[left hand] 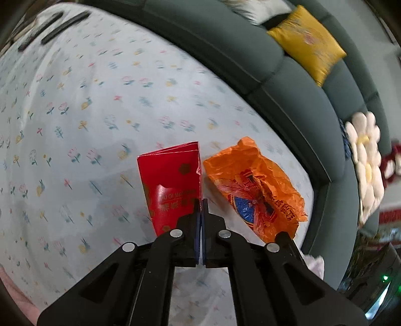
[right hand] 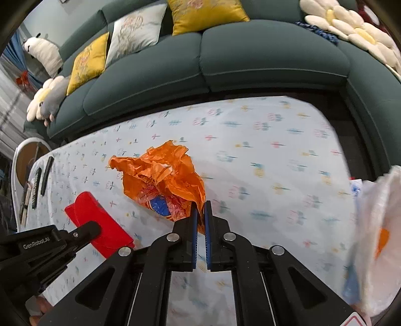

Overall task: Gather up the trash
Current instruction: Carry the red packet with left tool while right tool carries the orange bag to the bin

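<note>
A red paper envelope (left hand: 173, 188) is pinched at its right edge by my left gripper (left hand: 201, 201), which is shut on it; the envelope stands up from the flowered tablecloth (left hand: 87, 112). In the right wrist view the envelope (right hand: 100, 220) lies low left with the left gripper (right hand: 87, 232) on it. A crumpled orange plastic bag (right hand: 160, 178) lies mid-table. My right gripper (right hand: 201, 205) is shut on the bag's near edge. The bag also shows in the left wrist view (left hand: 253, 185), right of the envelope.
A dark green sofa (right hand: 250, 57) with yellow cushions (right hand: 205, 12) wraps the table's far and right sides. Dark remotes (right hand: 41, 180) lie at the table's far left end. A white plastic bag (right hand: 376, 238) hangs at the right edge.
</note>
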Tool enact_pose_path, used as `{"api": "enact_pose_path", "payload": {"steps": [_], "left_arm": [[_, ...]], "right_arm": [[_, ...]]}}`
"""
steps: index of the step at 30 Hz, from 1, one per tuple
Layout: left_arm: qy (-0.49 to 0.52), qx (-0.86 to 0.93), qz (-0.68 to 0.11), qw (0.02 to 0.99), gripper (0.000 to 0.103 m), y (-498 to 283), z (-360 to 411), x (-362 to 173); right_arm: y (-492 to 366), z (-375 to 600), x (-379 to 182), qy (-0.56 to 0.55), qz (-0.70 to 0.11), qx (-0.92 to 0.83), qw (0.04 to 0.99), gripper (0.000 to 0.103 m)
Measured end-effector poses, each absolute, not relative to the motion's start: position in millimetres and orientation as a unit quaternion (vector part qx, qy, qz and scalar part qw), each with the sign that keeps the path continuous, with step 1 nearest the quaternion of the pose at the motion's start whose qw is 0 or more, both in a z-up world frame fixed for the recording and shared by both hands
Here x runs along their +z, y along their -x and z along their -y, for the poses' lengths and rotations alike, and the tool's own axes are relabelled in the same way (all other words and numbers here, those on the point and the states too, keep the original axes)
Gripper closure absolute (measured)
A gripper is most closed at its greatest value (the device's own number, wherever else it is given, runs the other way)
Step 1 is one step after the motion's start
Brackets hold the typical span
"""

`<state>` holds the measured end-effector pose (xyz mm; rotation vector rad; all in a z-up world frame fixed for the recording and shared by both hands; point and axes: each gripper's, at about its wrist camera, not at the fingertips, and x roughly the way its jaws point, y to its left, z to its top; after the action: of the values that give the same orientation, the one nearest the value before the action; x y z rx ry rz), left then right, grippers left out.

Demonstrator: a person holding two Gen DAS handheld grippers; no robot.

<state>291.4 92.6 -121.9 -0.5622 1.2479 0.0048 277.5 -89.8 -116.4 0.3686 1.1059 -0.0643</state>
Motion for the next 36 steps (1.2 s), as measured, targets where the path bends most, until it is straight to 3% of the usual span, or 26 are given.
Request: {"api": "enact_pose_path", "payload": {"steps": [18, 36], "left_arm": [[0.137, -0.172, -0.536, 0.815, 0.103, -208.5, 90.3, -39.3], [0.042, -0.320, -0.526, 0.787, 0.103, -136.3, 225.9, -32.0]], "right_arm": [[-142.5, 259.2, -43.4, -0.237, -0.426, -0.129, 0.863, 0.098], [-46.3, 376.8, -60.5, -0.292, -0.398, -0.216, 0.843, 0.098]]}}
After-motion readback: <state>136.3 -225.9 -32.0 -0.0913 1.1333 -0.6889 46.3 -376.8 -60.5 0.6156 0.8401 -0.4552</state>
